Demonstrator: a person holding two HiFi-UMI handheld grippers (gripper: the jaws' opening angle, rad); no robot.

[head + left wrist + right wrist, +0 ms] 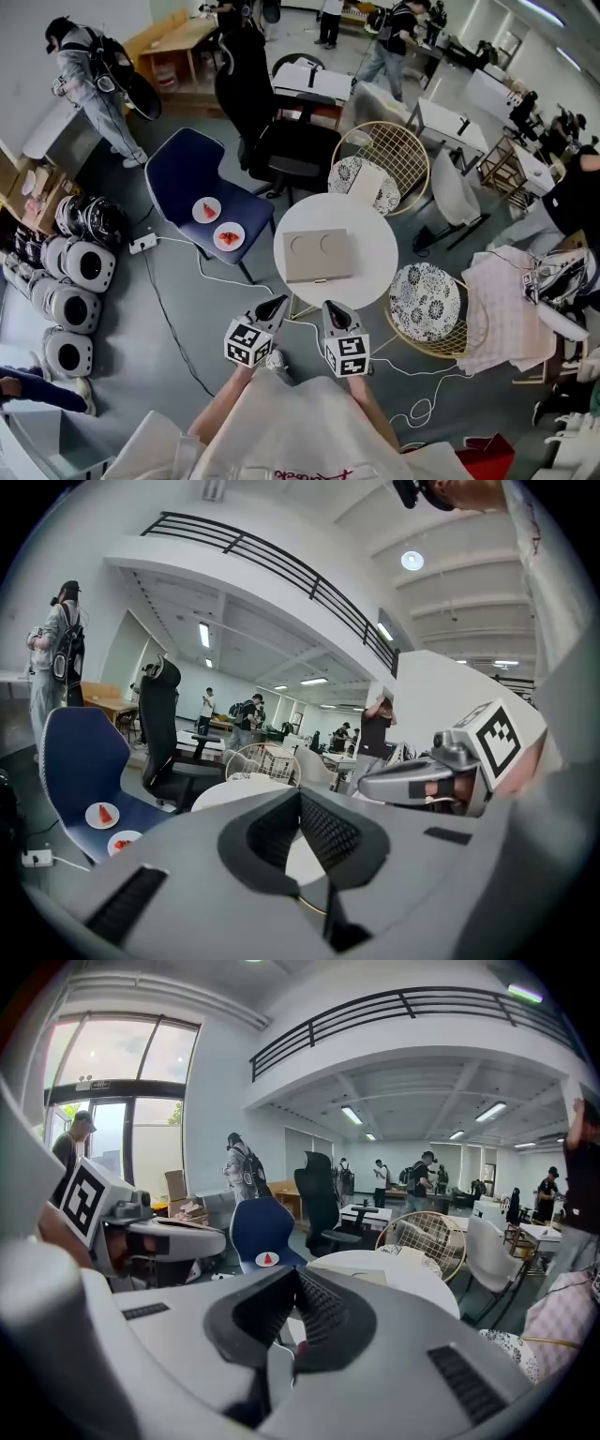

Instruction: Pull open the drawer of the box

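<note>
A flat tan box (317,255) with two round dents in its lid lies on a round white table (375,244). Its front face with a small handle (321,279) is turned toward me. Both grippers hover side by side short of the table's near edge, apart from the box. My left gripper (275,307) has its jaw tips together with nothing in them; in the left gripper view (300,794) the table (242,790) shows beyond the tips. My right gripper (333,309) is shut and empty; the right gripper view (298,1272) shows the box (361,1275) just ahead.
Two wire chairs with patterned cushions (427,295) (364,183) flank the table at right and behind. A blue chair (187,164) with two plates stands to the left, a black office chair (281,141) behind. White cables (211,277) cross the floor. People stand farther off.
</note>
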